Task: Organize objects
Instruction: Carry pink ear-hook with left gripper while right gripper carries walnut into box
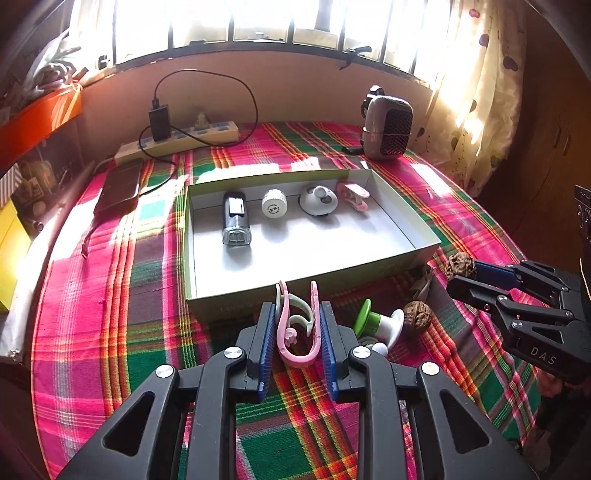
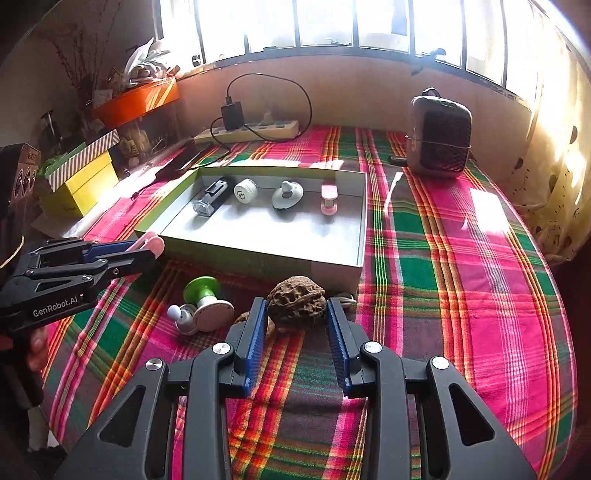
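Four items already laid in the box point(image 1: 402, 236). Pink clip point(image 1: 295, 325) clamped by left gripper point(image 1: 297, 332), walnut point(image 2: 296, 303) by right gripper point(image 2: 296, 325), both just before the box. Second walnut point(image 1: 416, 316), green-white piece point(image 1: 376, 323), possibly an earbud point(image 2: 181, 317) left outside.

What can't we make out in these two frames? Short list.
- Second walnut, right wrist view: mostly hidden behind the held walnut and the right hand-held gripper.
- White piece by the green-topped stamp, left wrist view: partly covered by a gripper finger; what it is cannot be told.
- Print on the white round cap in the box: too small to read.
- Outside the window: blown out by glare.
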